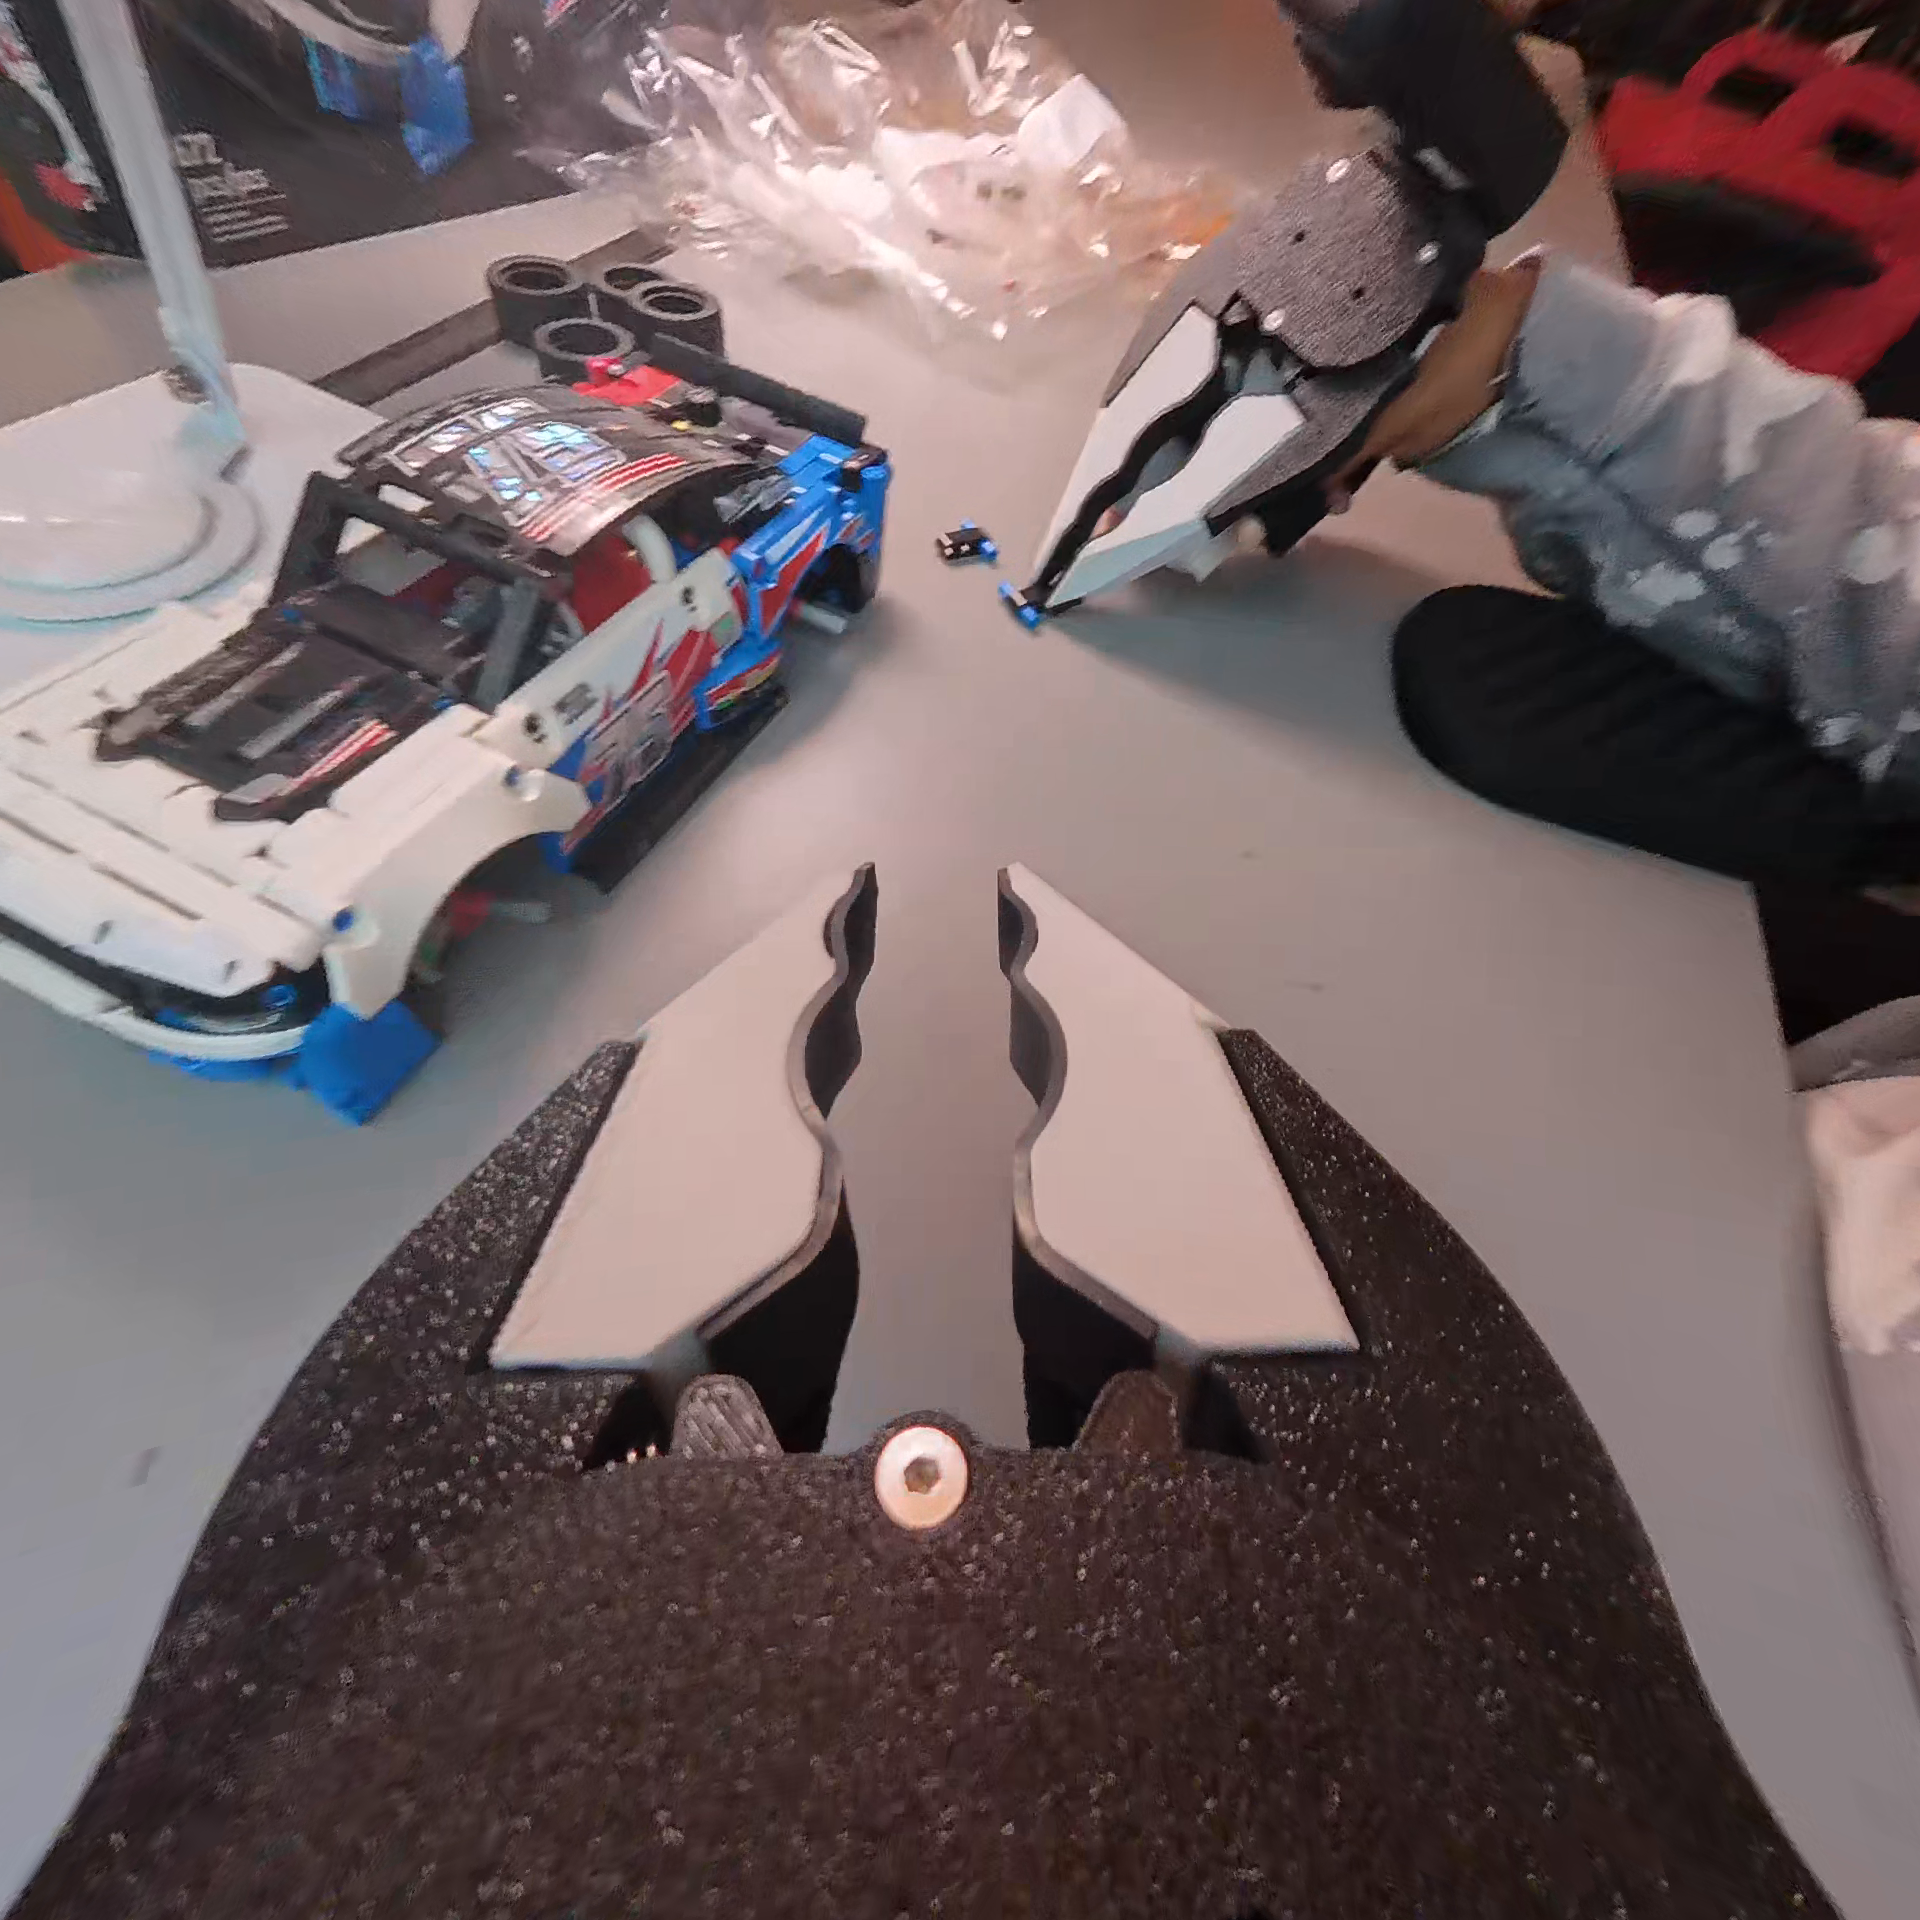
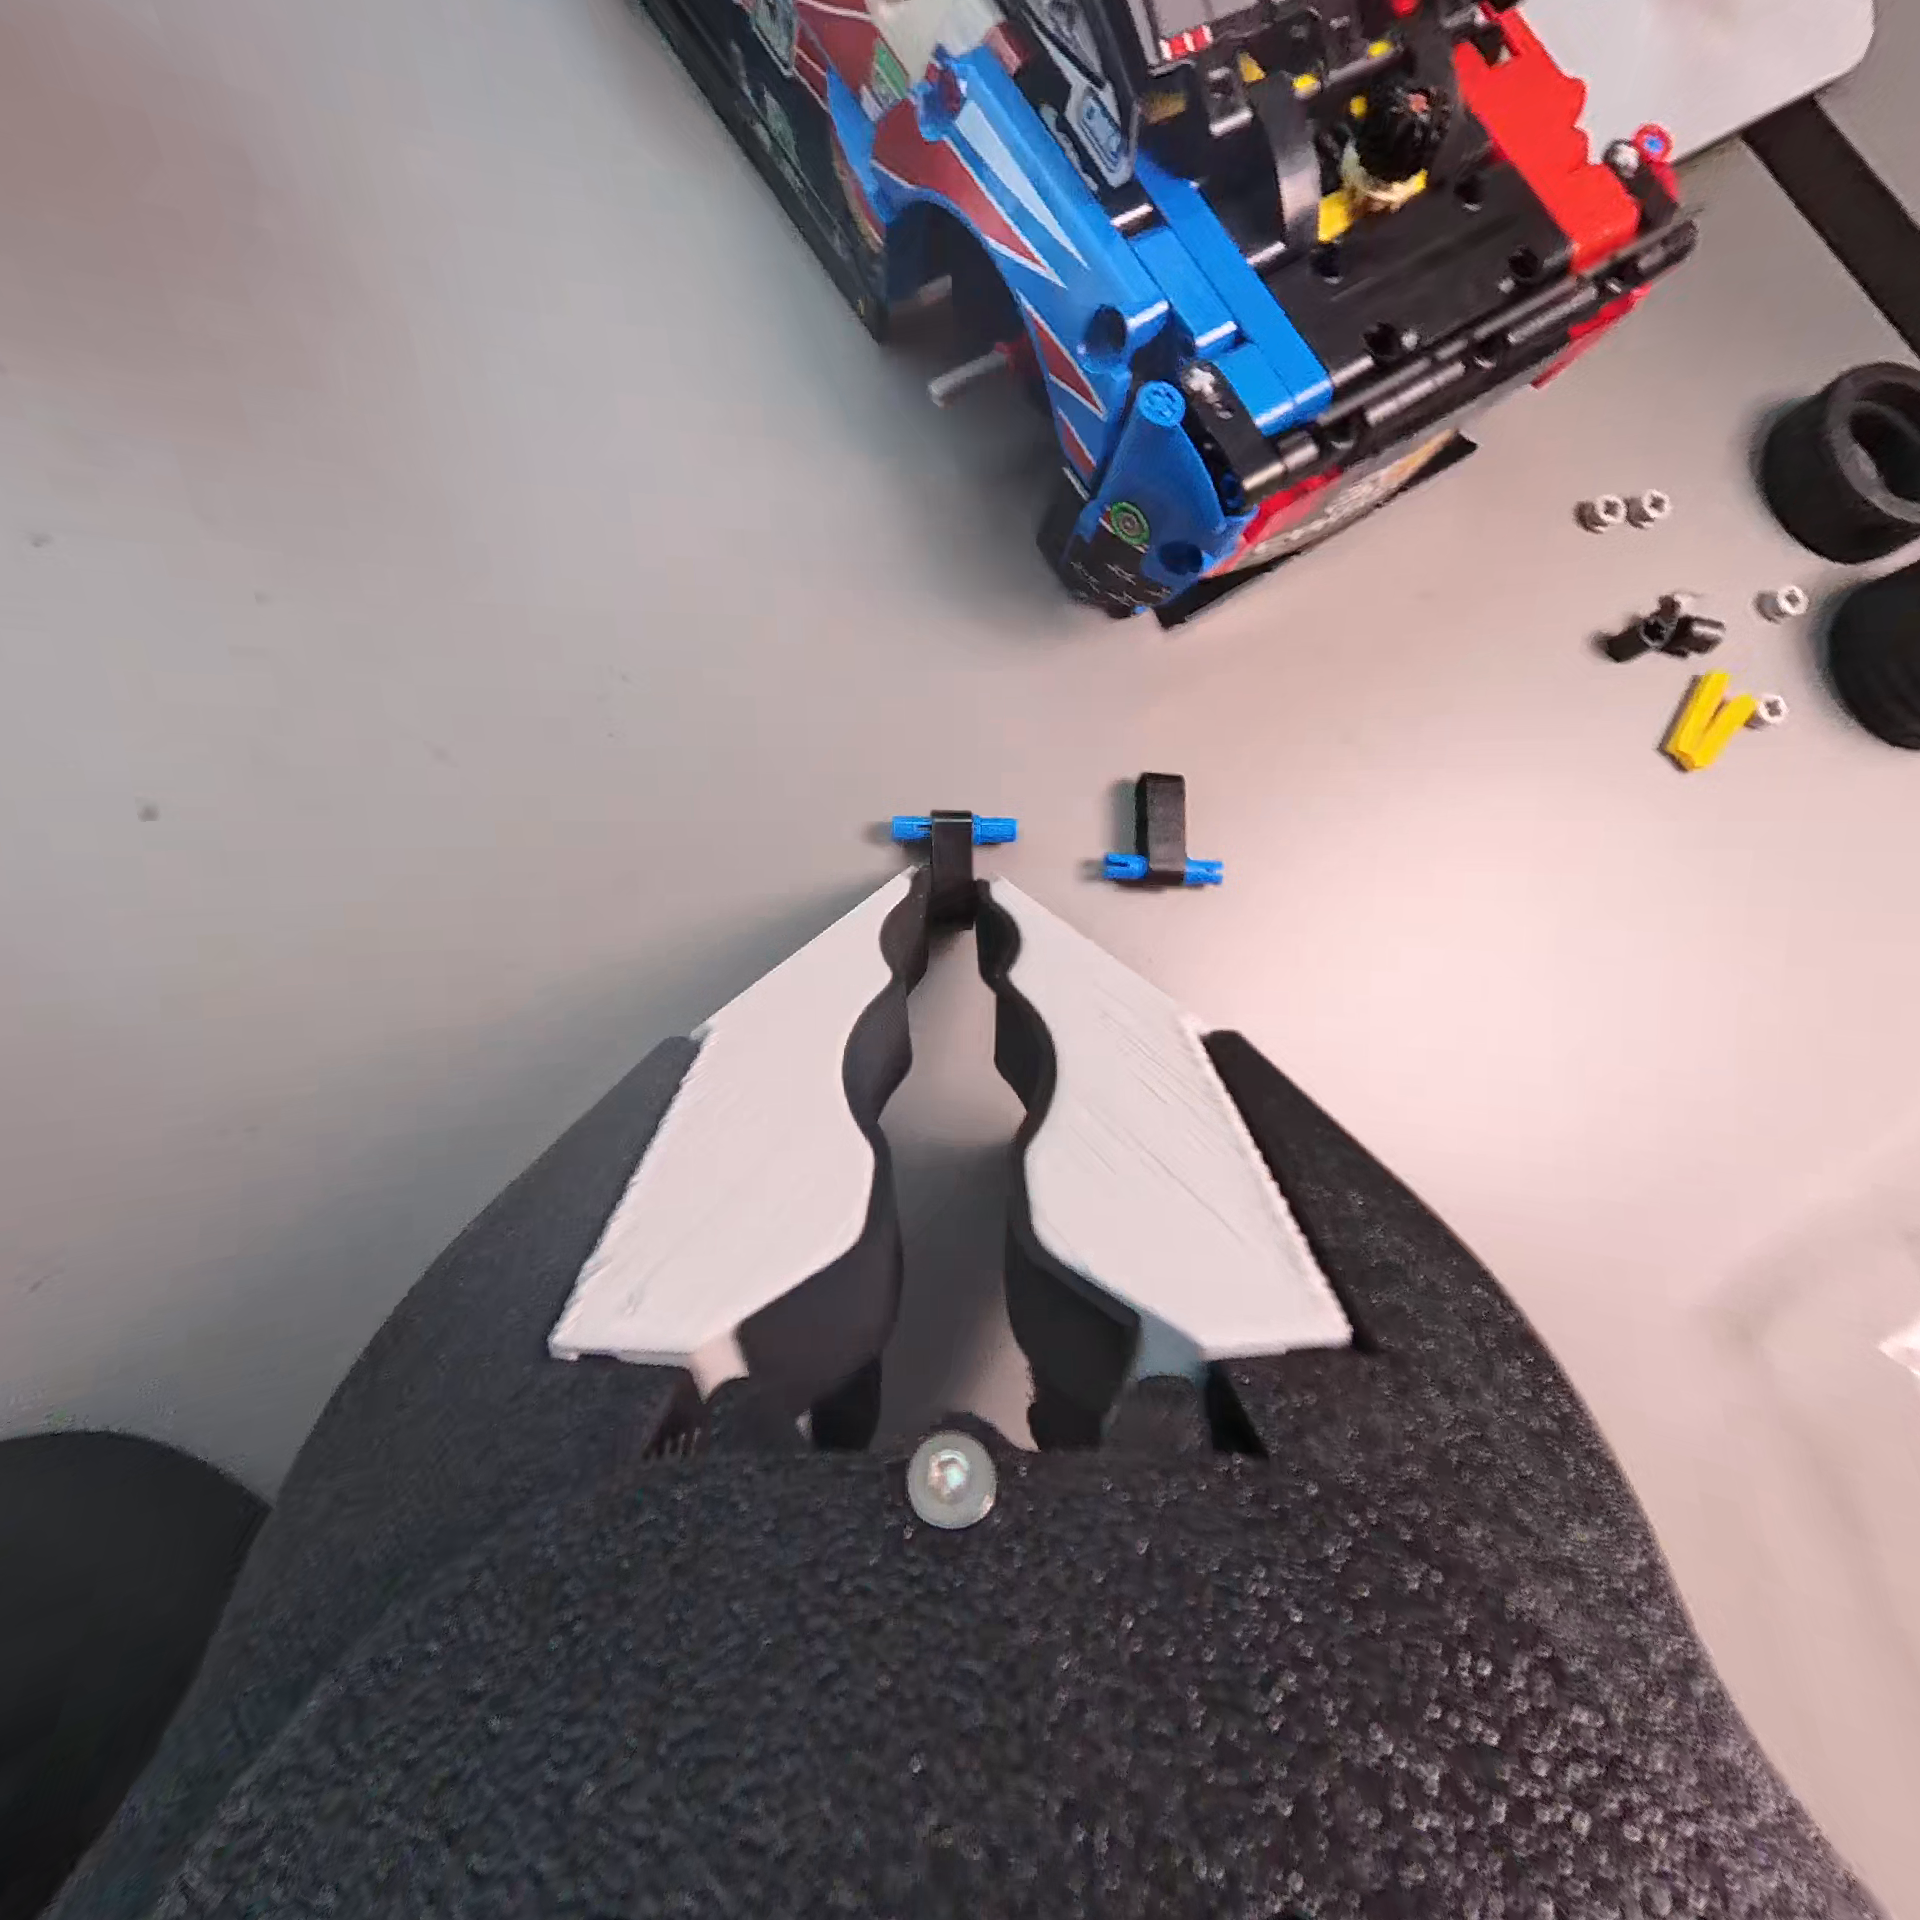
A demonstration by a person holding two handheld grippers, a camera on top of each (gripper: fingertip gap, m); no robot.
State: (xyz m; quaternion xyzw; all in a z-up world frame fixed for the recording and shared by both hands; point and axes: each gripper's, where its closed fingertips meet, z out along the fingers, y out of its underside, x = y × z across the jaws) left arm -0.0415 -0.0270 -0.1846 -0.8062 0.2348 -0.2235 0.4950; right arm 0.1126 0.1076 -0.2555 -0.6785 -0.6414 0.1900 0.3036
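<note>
Right gripper [image 2: 948, 902] pinching black connector with blue pin [image 2: 951, 844] on grey table [image 2: 416, 623], 1 matching piece [image 2: 1162, 831] just right, left gripper [image 1: 937, 902] parted, empty, brick car [image 1: 416, 665] ahead-left.

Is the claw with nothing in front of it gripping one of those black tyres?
No. The left claw is open over bare grey table, and the black tyres sit far off behind the toy car.

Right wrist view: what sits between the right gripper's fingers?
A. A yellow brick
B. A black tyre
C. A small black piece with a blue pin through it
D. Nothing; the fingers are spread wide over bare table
C. The right gripper has its fingertips closed on the small black piece with a blue pin, while a second like piece lies free on the table just to its right.
</note>
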